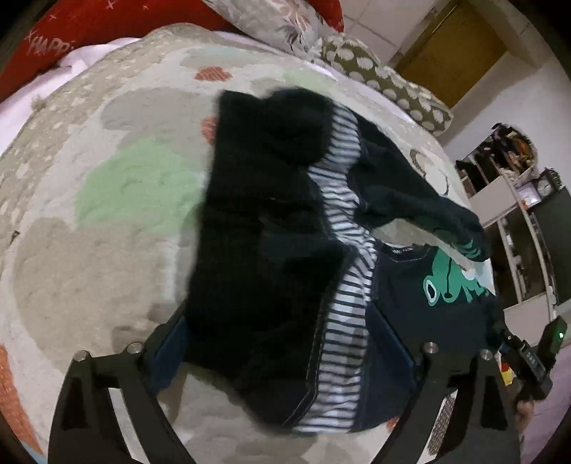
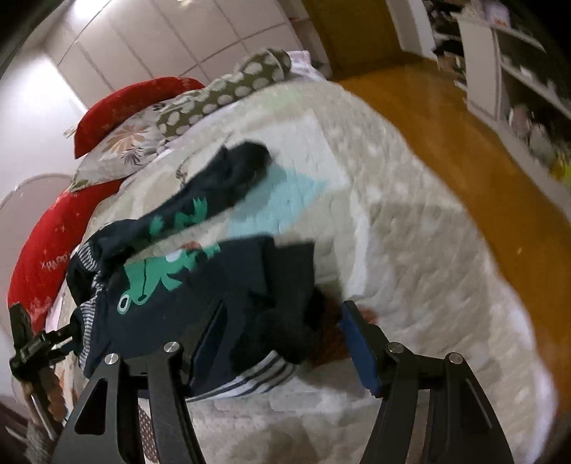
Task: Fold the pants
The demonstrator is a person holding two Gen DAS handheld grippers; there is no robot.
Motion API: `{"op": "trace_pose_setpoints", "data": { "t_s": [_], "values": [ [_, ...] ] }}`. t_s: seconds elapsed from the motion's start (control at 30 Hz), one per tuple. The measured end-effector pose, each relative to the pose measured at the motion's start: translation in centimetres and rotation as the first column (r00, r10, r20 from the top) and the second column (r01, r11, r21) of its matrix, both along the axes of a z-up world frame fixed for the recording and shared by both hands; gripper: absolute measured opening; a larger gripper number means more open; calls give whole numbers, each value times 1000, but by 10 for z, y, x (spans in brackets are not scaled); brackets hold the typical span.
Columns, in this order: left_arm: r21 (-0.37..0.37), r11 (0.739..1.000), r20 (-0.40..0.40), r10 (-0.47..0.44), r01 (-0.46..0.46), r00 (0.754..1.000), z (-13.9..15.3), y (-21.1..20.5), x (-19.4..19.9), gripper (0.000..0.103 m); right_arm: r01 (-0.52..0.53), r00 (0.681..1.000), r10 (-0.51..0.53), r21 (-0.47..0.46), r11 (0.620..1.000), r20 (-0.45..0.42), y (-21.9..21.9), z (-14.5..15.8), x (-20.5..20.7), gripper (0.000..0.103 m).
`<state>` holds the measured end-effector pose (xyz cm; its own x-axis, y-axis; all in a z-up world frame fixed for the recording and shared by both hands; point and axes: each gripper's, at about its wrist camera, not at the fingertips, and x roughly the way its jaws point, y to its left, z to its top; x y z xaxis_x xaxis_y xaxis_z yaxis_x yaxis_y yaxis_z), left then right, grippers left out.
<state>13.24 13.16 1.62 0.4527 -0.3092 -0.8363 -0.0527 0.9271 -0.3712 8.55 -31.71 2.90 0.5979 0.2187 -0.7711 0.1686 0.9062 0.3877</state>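
Left wrist view: both grippers' fingers (image 1: pixel 178 342) spread wide, holding nothing, over dark pants (image 1: pixel 257 221) on the bed (image 1: pixel 107 185); bunched layers risk a crooked fold.

White hand-drawn lettering stands on the red cushion (image 1: pixel 89 32) at the head of the bed. In the left wrist view it reads roughly "HAPP", with an x-shaped mark before it and the rest running out of sight. In the right wrist view the same red cushion (image 2: pixel 46 242) carries white letters that again begin "HAPP"; the word's end is hidden behind the dark clothes. A small black block on the other gripper (image 1: pixel 531 357), seen at the right edge of the left wrist view, bears tiny white letters that look like "DAS", too small to be sure. A neck label inside the dark frog-print top (image 1: pixel 428 282) holds pale marks, unreadable.
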Motion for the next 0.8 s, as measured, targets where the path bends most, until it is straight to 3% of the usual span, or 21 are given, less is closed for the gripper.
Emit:
{"op": "trace_pose_setpoints", "data": {
  "t_s": [0.03,0.07,0.1,0.13,0.43,0.5,0.6,0.7,0.8],
  "values": [
    [40,999,-25,2,-1,1000,2,-7,2,24,9,1000,-9,-11,1000,14,4,-2,0,64],
    [28,1000,-46,-12,13,999,4,-8,3,15,8,1000,-7,-33,999,27,11,-1,2,53],
    [15,1000,-43,-4,5,999,7,-6,0,15,-16,1000,16,-31,999,13,17,-1,6,16],
    [29,1000,-31,4,-3,999,12,-5,-4,15,-39,999,39,-1,999,-8,19,-2,10,13],
    [34,999,4,27,-28,1000,51,27,-78,15,-114,993,112,95,989,22,29,30,-32,12],
    [34,999,4,38,-38,999,50,33,-94,15,-132,991,130,112,985,22,34,33,-48,12],
    [33,999,-32,44,-43,999,33,41,-108,24,-160,987,160,129,979,13,40,27,-74,13],
    [-23,997,-46,76,-77,996,18,54,-118,29,-161,986,164,71,984,-26,43,16,-85,23],
    [-37,990,34,138,-136,990,29,66,-143,34,-119,992,122,109,987,-23,26,21,-84,37]
  ]
}}
